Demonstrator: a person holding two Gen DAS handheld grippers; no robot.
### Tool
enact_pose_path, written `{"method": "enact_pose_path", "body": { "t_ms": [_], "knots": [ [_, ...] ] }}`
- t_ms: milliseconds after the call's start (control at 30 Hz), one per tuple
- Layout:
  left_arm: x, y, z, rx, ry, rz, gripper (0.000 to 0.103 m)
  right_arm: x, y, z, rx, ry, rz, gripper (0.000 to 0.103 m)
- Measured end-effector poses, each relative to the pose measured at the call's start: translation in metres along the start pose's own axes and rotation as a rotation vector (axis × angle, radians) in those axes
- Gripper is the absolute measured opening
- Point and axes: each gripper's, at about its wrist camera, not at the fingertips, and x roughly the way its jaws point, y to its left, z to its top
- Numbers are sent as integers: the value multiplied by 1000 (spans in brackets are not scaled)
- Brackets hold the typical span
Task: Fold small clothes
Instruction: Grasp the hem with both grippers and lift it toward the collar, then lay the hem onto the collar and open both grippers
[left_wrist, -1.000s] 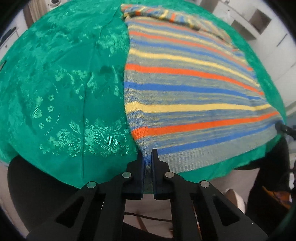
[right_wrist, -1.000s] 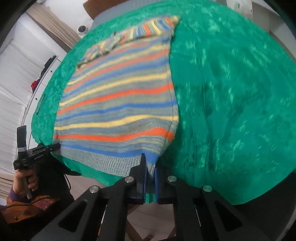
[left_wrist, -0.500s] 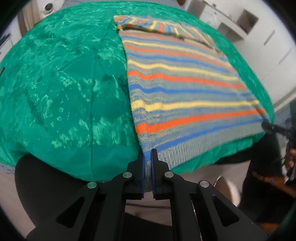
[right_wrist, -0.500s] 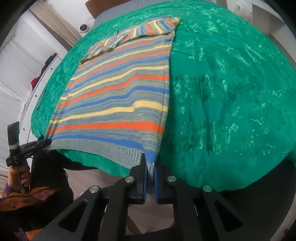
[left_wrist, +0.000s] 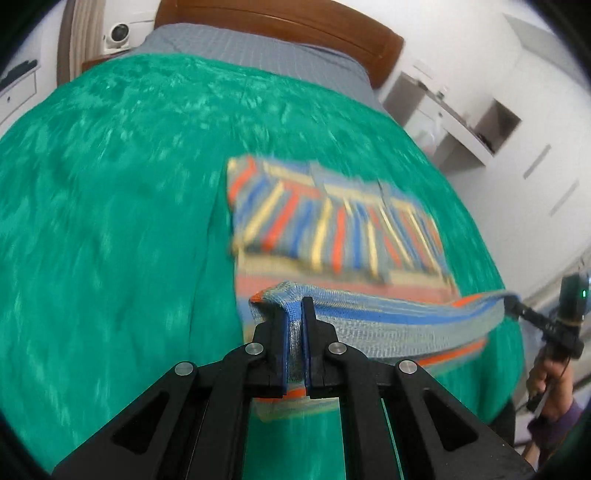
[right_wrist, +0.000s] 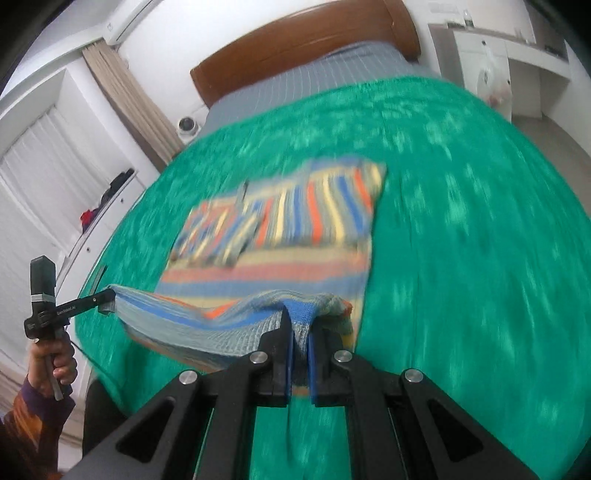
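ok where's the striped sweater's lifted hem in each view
Left wrist: the hem runs from the left gripper at centre to the right gripper at the right edge.
Right wrist: the hem runs from centre to the left edge.
Shared landmark: wooden headboard.

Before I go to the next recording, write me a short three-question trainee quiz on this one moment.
1. True or false: the left claw is shut on the hem of the striped sweater.
2. Which covers the bed? A) green bedspread B) white sheet C) brown blanket
3. Fill in: the right claw grips the sweater's other bottom ____.

Key: 1 true. 2 A. 3 corner. Both claws hold the hem raised off the bedspread, while the far part, with the folded sleeves, lies flat on it.
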Motion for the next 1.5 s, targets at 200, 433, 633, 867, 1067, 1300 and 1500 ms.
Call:
{"method": "enact_pose_path", "body": {
  "t_ms": [200,433,633,867,1067,1300,1500],
  "knots": [
    [80,9,78,-33,13,63,3,84,-36,75,39,34,-8,6],
    [158,19,124,-19,42,114,6,169,-84,121,113,107,23,6],
    [151,39,145,-80,-33,110,66,174,-117,142,218,30,78,26],
    [118,1,101,256,135,-29,85,134,-72,130,-77,190,112,44],
    [188,-64,83,493,276,13,84,216,-15,125,-237,350,82,44],
    [162,-21,152,104,22,67,88,214,3,188,-147,47,11,45],
    [135,-39,72,270,43,91,89,180,29,115,-354,195,35,47]
  ]
}}
